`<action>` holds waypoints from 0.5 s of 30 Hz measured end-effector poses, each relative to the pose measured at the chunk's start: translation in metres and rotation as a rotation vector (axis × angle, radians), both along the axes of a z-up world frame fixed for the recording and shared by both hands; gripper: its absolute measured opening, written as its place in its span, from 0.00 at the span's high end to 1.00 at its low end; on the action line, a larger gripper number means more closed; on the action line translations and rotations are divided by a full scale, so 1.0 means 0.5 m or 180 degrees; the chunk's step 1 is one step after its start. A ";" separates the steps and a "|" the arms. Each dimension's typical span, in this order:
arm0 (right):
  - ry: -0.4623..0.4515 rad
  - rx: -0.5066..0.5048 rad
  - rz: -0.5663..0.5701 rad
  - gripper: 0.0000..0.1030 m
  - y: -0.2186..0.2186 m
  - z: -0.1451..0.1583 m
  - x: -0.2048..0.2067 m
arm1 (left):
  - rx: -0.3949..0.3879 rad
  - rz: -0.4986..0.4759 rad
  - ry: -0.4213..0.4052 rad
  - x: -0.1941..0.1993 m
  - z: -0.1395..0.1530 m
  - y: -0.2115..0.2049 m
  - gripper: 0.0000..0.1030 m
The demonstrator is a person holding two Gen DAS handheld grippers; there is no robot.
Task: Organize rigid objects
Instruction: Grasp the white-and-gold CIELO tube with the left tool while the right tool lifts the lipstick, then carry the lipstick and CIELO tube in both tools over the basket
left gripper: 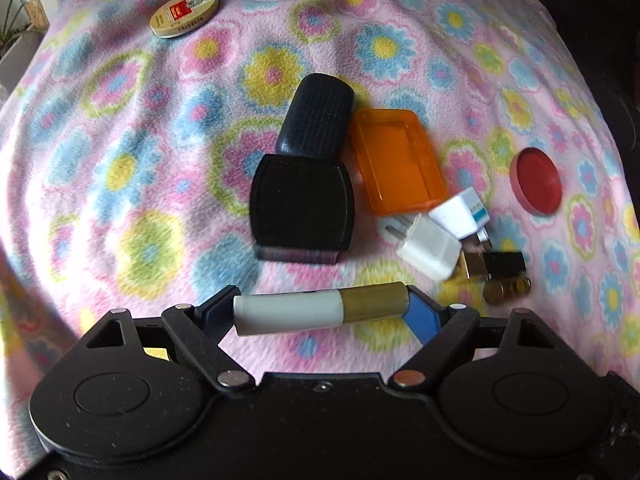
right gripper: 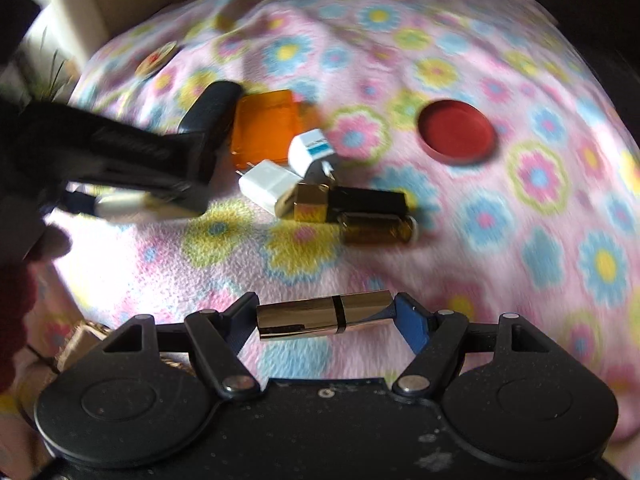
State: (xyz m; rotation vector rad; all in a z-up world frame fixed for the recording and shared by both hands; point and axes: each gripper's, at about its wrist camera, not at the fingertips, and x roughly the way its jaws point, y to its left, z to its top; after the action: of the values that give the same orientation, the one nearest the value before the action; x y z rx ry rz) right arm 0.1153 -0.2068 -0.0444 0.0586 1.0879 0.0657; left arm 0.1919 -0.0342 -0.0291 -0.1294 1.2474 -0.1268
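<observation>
My left gripper (left gripper: 320, 308) is shut on a white tube with a gold cap (left gripper: 304, 310), held lengthwise with a pad on each end. My right gripper (right gripper: 326, 316) is shut the same way on a shiny gold cylinder with a black ring (right gripper: 324, 316). Both hang over a flowered fleece blanket (left gripper: 120, 140). Ahead lie a black ribbed case (left gripper: 316, 120), a black square box (left gripper: 302, 204), an orange plastic box (left gripper: 396, 164), two white chargers (left gripper: 430, 250), a black-and-gold stick (right gripper: 352, 200) and an amber vial (right gripper: 376, 230). In the right wrist view the left gripper (right gripper: 120, 160) shows blurred at the left.
A red round lid (left gripper: 536, 180) lies to the right of the pile. An oval gold tin (left gripper: 184, 14) sits at the far left of the blanket. A dark red sleeve (right gripper: 12, 312) shows at the left edge. A potted plant (left gripper: 16, 12) stands beyond the blanket's left corner.
</observation>
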 end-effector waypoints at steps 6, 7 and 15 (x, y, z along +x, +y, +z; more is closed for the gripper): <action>-0.0048 0.0304 -0.0441 0.29 -0.007 0.038 -0.086 | 0.0046 -0.0224 -0.0164 -0.091 0.067 0.021 0.20; -0.0054 0.0317 -0.0472 0.29 -0.003 0.043 -0.102 | 0.0047 -0.0253 -0.0196 -0.107 0.076 0.024 0.20; -0.0066 0.0289 -0.0556 0.29 0.043 0.077 -0.222 | 0.0062 -0.0426 -0.0328 -0.243 0.111 0.056 0.20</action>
State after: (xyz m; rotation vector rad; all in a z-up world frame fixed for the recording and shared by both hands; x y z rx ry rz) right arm 0.0042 -0.1853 -0.0061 0.2337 1.0549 -0.0413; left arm 0.0703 -0.0064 0.0262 -0.0220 1.1540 -0.2344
